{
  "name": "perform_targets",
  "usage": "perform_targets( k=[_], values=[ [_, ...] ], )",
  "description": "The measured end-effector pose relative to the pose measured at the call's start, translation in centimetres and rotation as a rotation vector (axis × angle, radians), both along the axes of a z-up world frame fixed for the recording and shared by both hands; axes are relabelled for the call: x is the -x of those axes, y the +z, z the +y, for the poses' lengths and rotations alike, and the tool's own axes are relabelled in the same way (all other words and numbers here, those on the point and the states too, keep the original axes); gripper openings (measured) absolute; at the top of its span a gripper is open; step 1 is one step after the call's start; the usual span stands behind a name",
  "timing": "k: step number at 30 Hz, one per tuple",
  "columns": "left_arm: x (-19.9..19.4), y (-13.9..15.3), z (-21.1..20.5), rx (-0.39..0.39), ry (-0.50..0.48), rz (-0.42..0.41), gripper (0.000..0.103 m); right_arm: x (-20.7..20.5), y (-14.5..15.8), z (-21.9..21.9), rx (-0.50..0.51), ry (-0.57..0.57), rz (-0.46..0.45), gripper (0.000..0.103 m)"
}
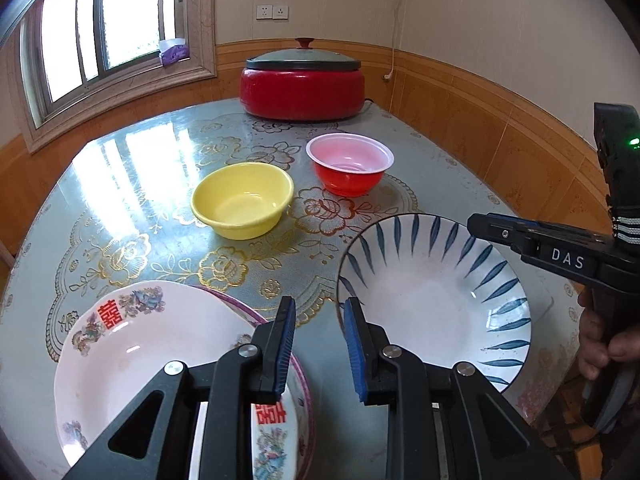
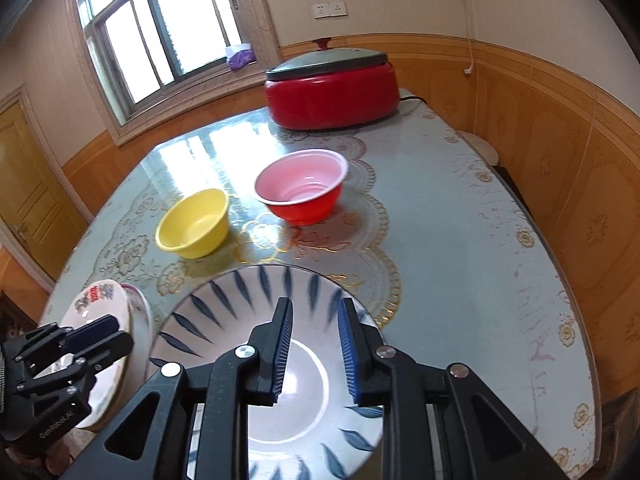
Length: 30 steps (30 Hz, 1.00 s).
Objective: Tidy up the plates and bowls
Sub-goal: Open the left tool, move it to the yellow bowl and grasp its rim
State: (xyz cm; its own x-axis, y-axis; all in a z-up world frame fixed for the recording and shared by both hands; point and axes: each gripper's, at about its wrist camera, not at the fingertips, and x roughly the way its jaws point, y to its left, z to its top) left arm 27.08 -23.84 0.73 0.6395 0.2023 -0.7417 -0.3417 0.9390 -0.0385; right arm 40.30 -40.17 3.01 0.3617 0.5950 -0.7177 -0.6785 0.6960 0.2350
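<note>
A round surface (image 1: 132,168) carries everything, covered in a glossy pale blue-green sheet printed with gold flowers and scalloped lace edging.

Near left, a shallow white ceramic plate (image 1: 132,360) with red double-happiness characters and painted floral sprays on its rim sits on top of a second plate (image 1: 306,392) with a pink-purple edge. The left gripper (image 1: 320,348) hangs above the right edge of this stack, its ribbed blue pads a narrow gap apart with nothing between them.

Near right, a wide, deep white ceramic plate (image 2: 240,304) has dark blue leaf strokes radiating round its rim. The right gripper (image 2: 314,350) is over its middle, jaws likewise narrowly parted and empty; whether the pads graze the glaze is hard to tell from this angle. In the left wrist view its black body reads "DAS", and a hand (image 1: 600,348) grips its handle. In the right wrist view the left gripper's side reads what looks like "GenRobot.AI".

Farther in, near the centre, stand a smooth yellow plastic bowl (image 1: 242,200) and, to its right, a thin red disposable bowl (image 1: 350,164) with a white rolled rim and pink inside. They are apart. At the far edge sits a round red electric pot (image 1: 302,88) with a grey-green lid and red knob.
</note>
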Motion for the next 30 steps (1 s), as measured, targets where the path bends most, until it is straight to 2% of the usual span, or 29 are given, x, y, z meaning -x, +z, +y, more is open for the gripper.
perform_targets(
  k=[12,17,23,30],
  values=[
    [-0.2,1.1,4.2,-0.002,0.083,-0.014,0.027,1.6,1.2,7.3,-0.014,0.153,0.035,0.025],
    [-0.7,1.0,6.2,0.022,0.118,-0.002,0.028,1.2,1.4,9.4,-0.017,0.168,0.056,0.025],
    [-2.0,1.0,8.7,0.025,0.149,0.014,0.028,-1.1,0.4,11.9,-0.024,0.165,0.174,0.025],
    [-4.8,0.5,12.5,0.059,0.217,0.043,0.028,-4.2,-1.3,16.0,0.023,0.126,0.249,0.026]
  ],
)
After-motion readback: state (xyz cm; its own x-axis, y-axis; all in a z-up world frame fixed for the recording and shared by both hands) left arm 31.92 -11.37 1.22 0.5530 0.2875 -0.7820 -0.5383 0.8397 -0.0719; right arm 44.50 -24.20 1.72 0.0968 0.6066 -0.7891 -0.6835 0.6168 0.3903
